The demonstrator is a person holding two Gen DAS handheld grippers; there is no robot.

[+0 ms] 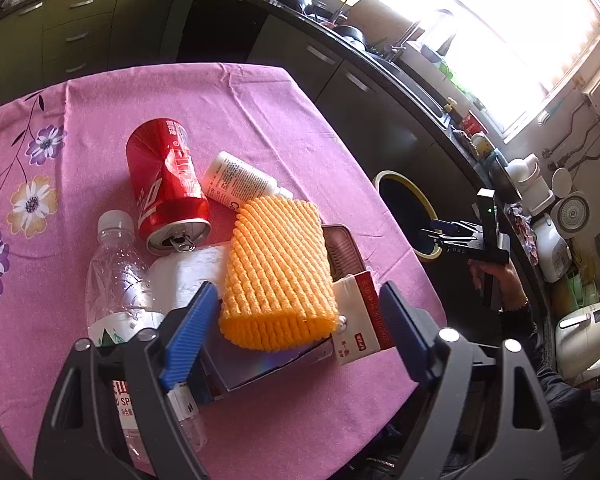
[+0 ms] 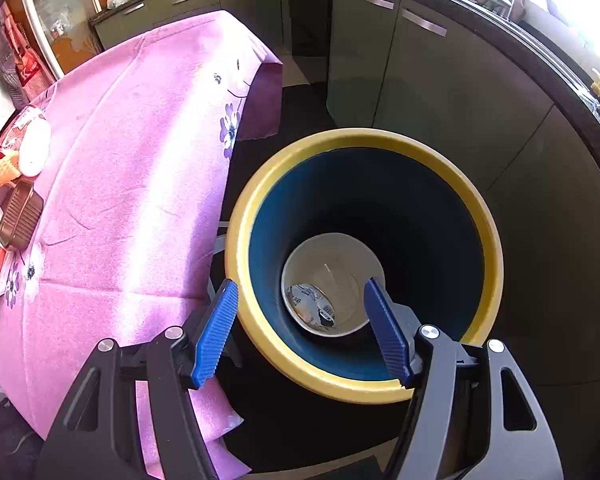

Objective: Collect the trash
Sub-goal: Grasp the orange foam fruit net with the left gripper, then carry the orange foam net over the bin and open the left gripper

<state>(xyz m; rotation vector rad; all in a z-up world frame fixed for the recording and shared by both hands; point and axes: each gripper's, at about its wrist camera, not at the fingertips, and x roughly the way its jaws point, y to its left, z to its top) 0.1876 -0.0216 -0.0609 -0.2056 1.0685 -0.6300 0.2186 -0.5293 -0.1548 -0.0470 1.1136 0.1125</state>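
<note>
On the pink tablecloth [image 1: 228,96] lies a heap of trash: a dented red can [image 1: 164,184], a small white bottle [image 1: 236,180], a clear plastic bottle [image 1: 116,280], a white tissue [image 1: 188,276], an orange foam net [image 1: 276,272], a brown tray [image 1: 344,252] and a red-and-white carton [image 1: 364,320]. My left gripper [image 1: 296,320] is open, its blue pads either side of the foam net without touching it. My right gripper [image 2: 300,320] hangs open and empty over the yellow-rimmed bin [image 2: 340,140]. A white paper cup [image 2: 340,252] lies at the bin's bottom.
The bin [image 1: 384,178] stands on dark floor off the table's right edge, with a hand holding the right gripper [image 1: 448,236] above it. Dark cabinets [image 2: 420,80] and a cluttered counter [image 1: 380,40] curve behind. A bluish box [image 1: 260,368] lies under the foam net.
</note>
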